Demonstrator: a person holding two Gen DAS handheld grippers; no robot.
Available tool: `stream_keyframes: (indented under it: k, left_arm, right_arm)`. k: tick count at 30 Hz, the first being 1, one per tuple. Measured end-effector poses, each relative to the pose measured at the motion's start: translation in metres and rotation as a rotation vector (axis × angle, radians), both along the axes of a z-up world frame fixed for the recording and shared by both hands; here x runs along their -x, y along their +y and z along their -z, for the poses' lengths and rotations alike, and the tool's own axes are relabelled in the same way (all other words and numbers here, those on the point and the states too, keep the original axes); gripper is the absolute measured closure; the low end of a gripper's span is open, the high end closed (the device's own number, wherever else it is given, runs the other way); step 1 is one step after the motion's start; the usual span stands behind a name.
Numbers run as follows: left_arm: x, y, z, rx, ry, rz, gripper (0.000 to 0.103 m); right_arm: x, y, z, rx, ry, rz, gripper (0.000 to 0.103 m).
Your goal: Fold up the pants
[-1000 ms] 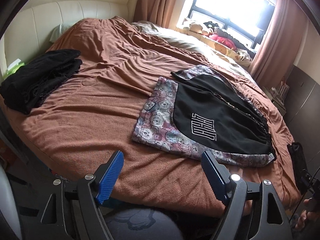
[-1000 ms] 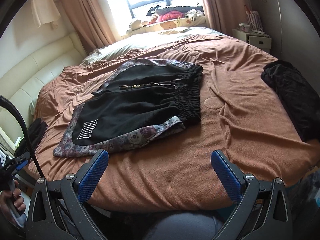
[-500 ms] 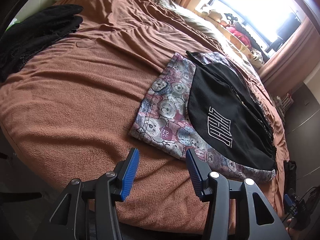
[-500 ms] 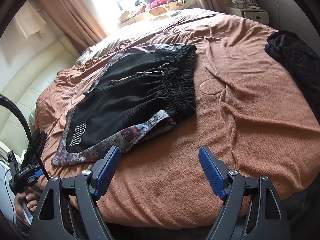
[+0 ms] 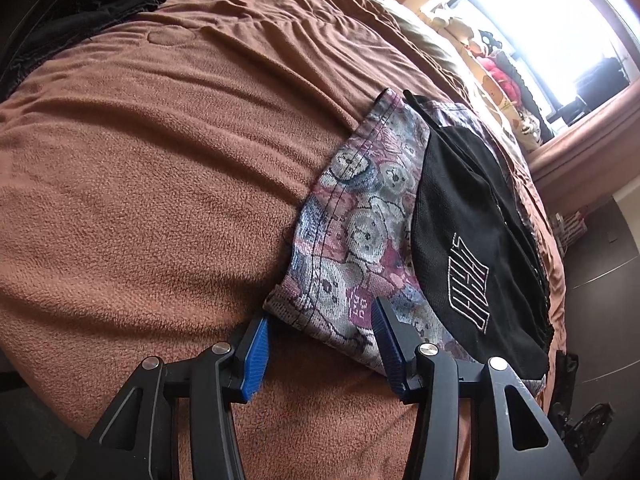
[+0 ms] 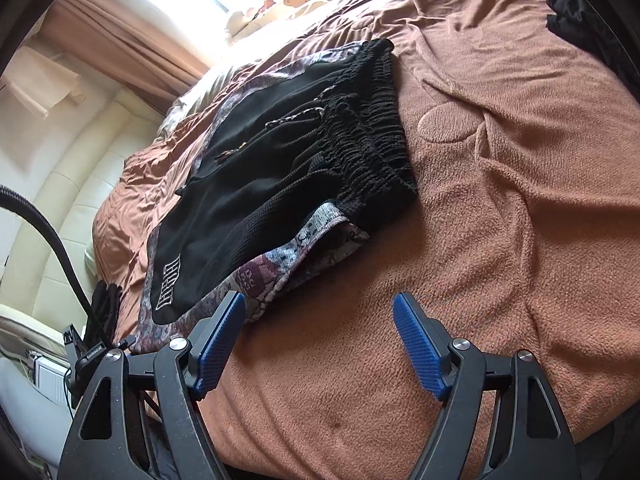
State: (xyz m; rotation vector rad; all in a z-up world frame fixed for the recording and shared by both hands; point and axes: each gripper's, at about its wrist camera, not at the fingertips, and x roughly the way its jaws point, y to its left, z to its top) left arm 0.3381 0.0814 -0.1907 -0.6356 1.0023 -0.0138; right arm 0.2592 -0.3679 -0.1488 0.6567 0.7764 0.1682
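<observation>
We see the black shorts with bear-print fabric trim (image 5: 452,216) lying flat on the brown fleece bedspread (image 5: 160,152), long axis running left to right along the near edge. Our left gripper (image 5: 320,340) is nearer: half open, holding nothing, its blue pads bracketing the hem corner. Our right gripper (image 6: 318,336) gapes wide and empty, the gathered waistband (image 6: 372,120) lying far-left of it.
</observation>
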Motion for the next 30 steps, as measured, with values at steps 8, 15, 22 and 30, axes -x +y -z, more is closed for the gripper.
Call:
stream_keyframes:
  k: [8,15,22,30]
  left_arm:
    - [-0.004,-0.005,-0.001,-0.02,-0.023,0.014,0.054]
    - [-0.001,0.001,0.001,-0.02,-0.006,-0.012,0.087]
    - [-0.003,0.0,-0.023,-0.031,-0.066,-0.037,0.097]
    - [-0.015,-0.004,-0.075,-0.072,-0.189,-0.049,0.098]
  right_arm:
    - [-0.013,-0.021,0.013,-0.096,0.023,0.041,0.036]
    - [-0.022,-0.038,0.014,-0.163,0.016,0.063,0.036]
    - [-0.05,-0.031,0.025,-0.207,0.057,0.075,0.076]
    - [-0.033,-0.026,-0.003,-0.162,-0.037,0.1,0.089]
